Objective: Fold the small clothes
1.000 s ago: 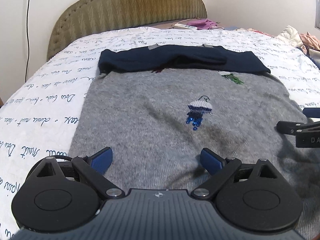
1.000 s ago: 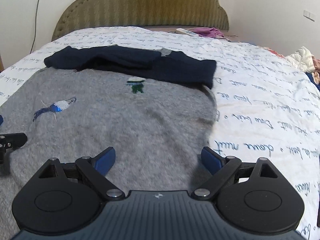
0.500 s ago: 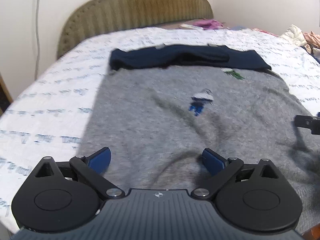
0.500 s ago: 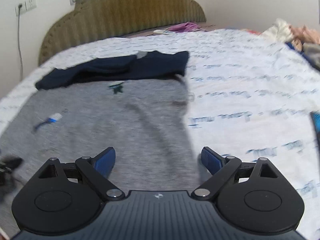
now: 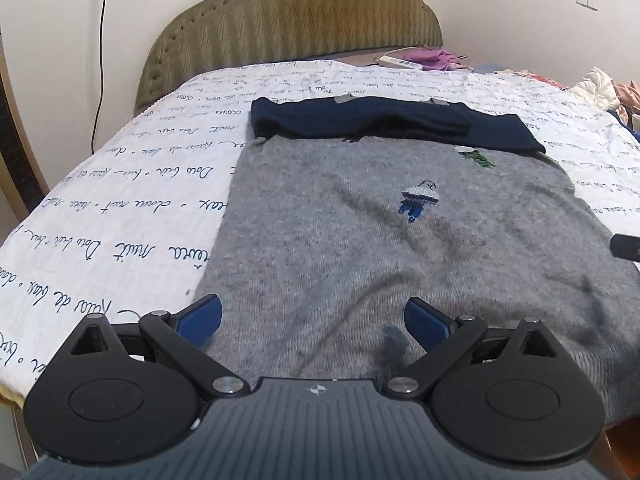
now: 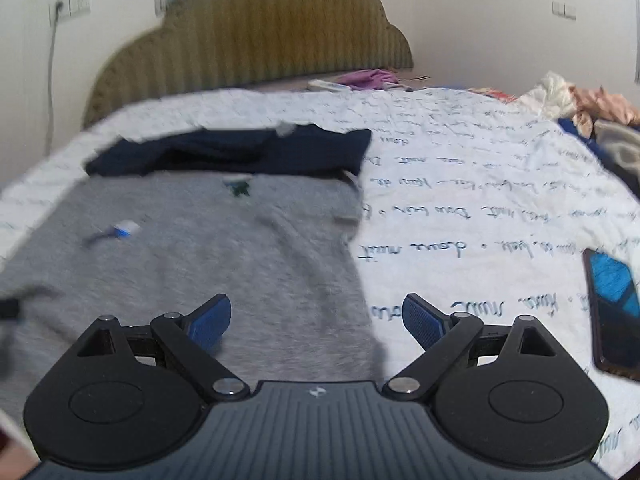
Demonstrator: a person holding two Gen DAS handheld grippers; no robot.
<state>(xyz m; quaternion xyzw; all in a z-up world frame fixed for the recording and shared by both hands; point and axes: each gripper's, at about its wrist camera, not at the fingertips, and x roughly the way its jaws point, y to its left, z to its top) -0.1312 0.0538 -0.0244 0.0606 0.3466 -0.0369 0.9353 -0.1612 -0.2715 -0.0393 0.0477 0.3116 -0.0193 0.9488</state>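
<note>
Left wrist view first: our left gripper (image 5: 312, 318) hangs with its blue pads (image 5: 200, 314) spread wide and nothing between them, low over the near hem of the grey sweater (image 5: 360, 240). The hem's left corner sits just by the pad at about 10 o'clock, where grey knit gives way to the script-printed bedsheet (image 5: 120, 208). In the right wrist view, our right gripper (image 6: 316, 320) is likewise spread and empty; the sweater's right edge passes between its fingers, so the knit lies toward 11 o'clock and bare sheet toward 1 o'clock. A phone (image 6: 612, 308) rests on the sheet at 3 o'clock, well apart from the garment.

Moving outward, the sweater lies flat, its long axis running from us at 6 o'clock straight toward the headboard (image 5: 292, 16) at 12 o'clock. A small blue and white embroidered figure (image 5: 418, 198) marks mid-chest at 1 o'clock in the left view, with a green motif (image 5: 476, 158) beyond it. At the far end, the navy sleeves (image 5: 380, 122) lie folded crosswise over the top, parallel to the headboard.

We judge each gripper is nearest its own bottom corner, so the coming fold probably carries the hem from 6 toward 12 o'clock, along that long axis. The right view is blurred, so the exact edge under that gripper is uncertain.
</note>
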